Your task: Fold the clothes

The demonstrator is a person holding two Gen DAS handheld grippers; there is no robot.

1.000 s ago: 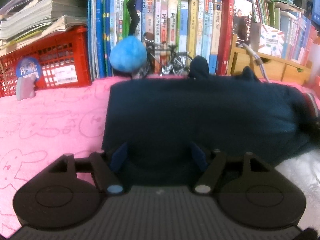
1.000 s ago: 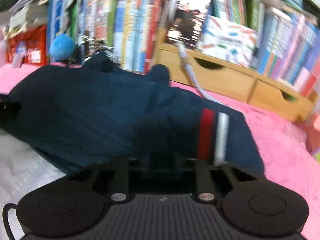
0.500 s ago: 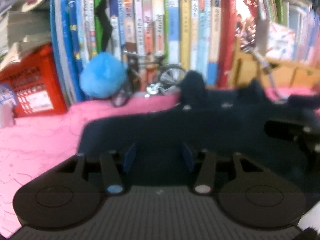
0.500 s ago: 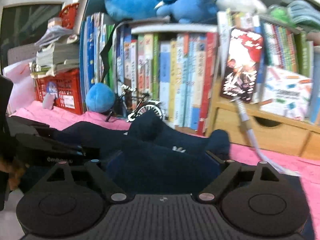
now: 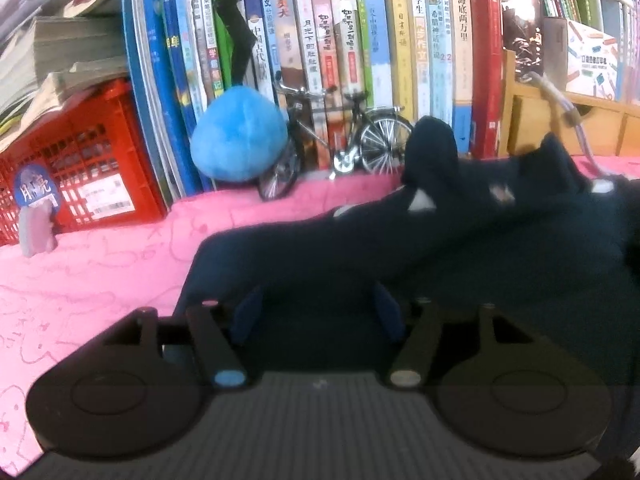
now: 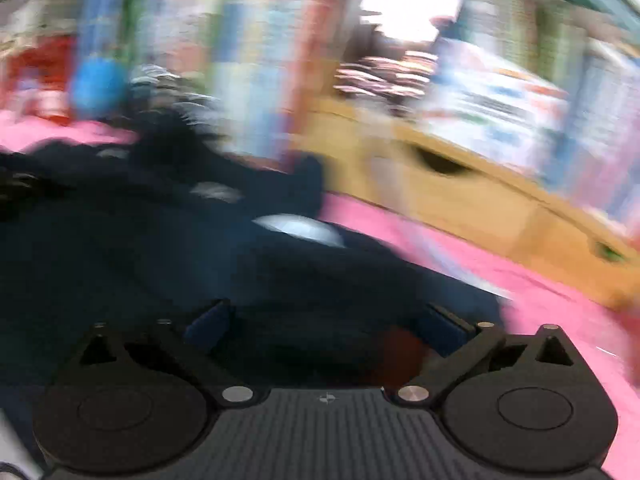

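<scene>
Looking past my left gripper (image 5: 316,316), I see its jaws spread, the navy garment (image 5: 400,240) lying between and beyond them on the pink cloth (image 5: 100,272). My right gripper (image 6: 326,328) is spread too, garment (image 6: 200,248) between its jaws, though blurred.

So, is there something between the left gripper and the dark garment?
Nothing visible. The left gripper sits directly over the near edge of the dark garment, its jaws apart with only cloth between them. The toy bicycle stands behind, by the books.
</scene>
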